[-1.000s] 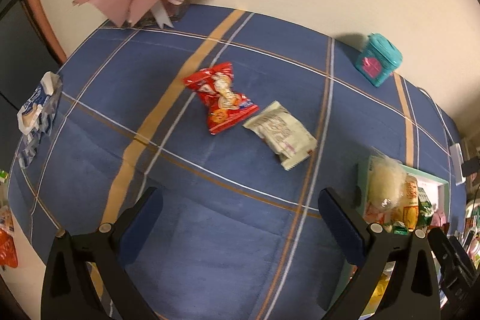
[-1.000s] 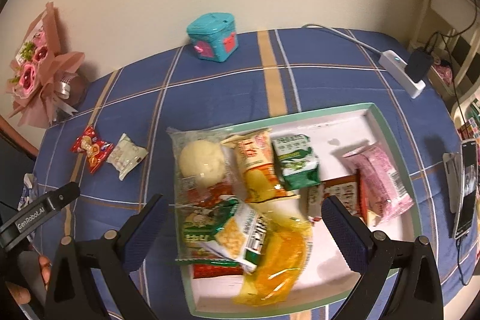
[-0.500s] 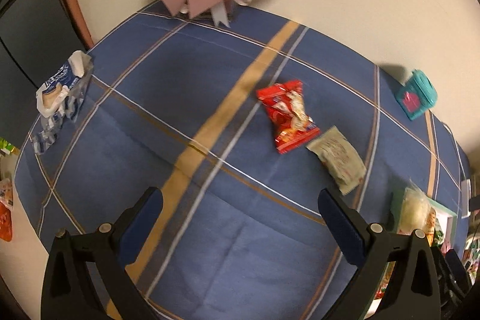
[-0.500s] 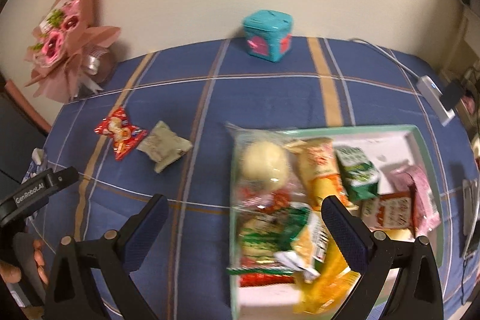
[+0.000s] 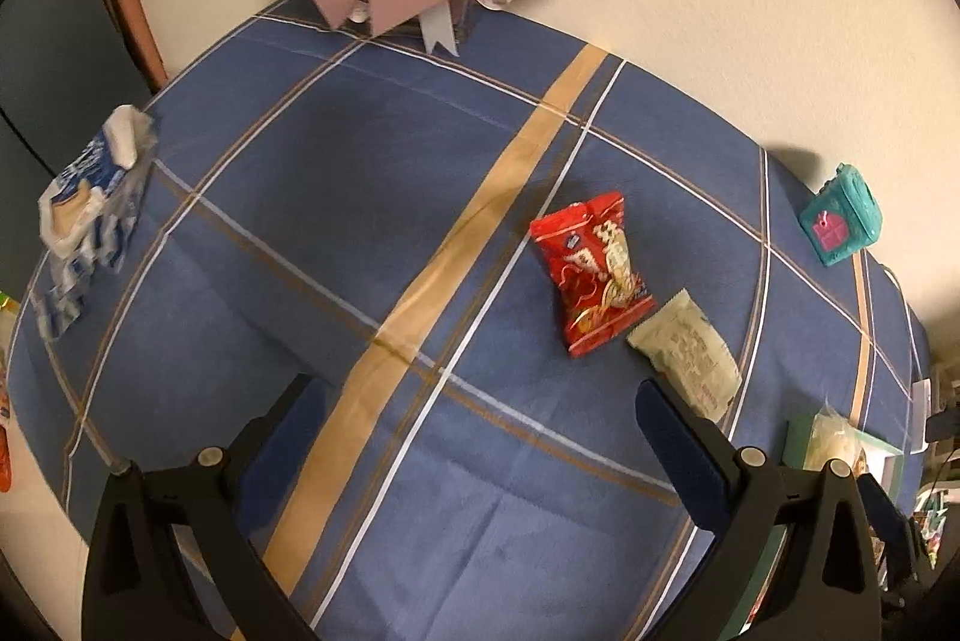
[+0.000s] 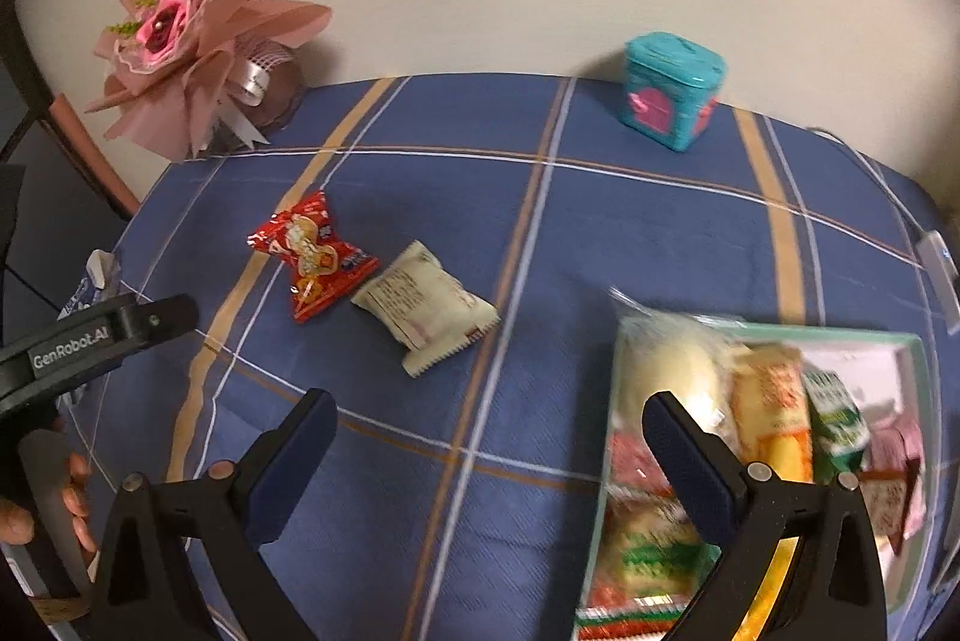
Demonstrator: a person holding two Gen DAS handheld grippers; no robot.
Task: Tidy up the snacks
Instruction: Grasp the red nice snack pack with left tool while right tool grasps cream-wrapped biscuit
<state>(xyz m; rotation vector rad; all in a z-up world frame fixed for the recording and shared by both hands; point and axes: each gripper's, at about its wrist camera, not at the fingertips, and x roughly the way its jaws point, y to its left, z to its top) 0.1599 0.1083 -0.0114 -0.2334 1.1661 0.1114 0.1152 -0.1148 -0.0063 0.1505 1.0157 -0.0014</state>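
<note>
I have both tools hovering over the table (image 5: 312,197), which wears a blue plaid cloth with tan and white stripes. My left gripper (image 5: 474,419) has its jaws spread wide with nothing between them, above bare cloth. Just beyond its right finger lie the two loose snacks: a red snack packet (image 5: 591,272) and, touching its near right corner, a cream snack packet (image 5: 687,353). From the right wrist view the same pair sits left of centre, the red one (image 6: 312,257) farther left and the cream one (image 6: 426,308) beside it. My right gripper (image 6: 489,425) is likewise wide open and holds nothing; its right finger overlaps the near left corner of the green-rimmed tray (image 6: 915,359), which is packed with assorted snacks, blurred here. At the far edge against the wall stand a pink-wrapped bouquet (image 6: 192,23) on the left and a teal box (image 6: 672,98) to the right. A blue and white pack (image 5: 90,215) lies at the table's left edge.
</note>
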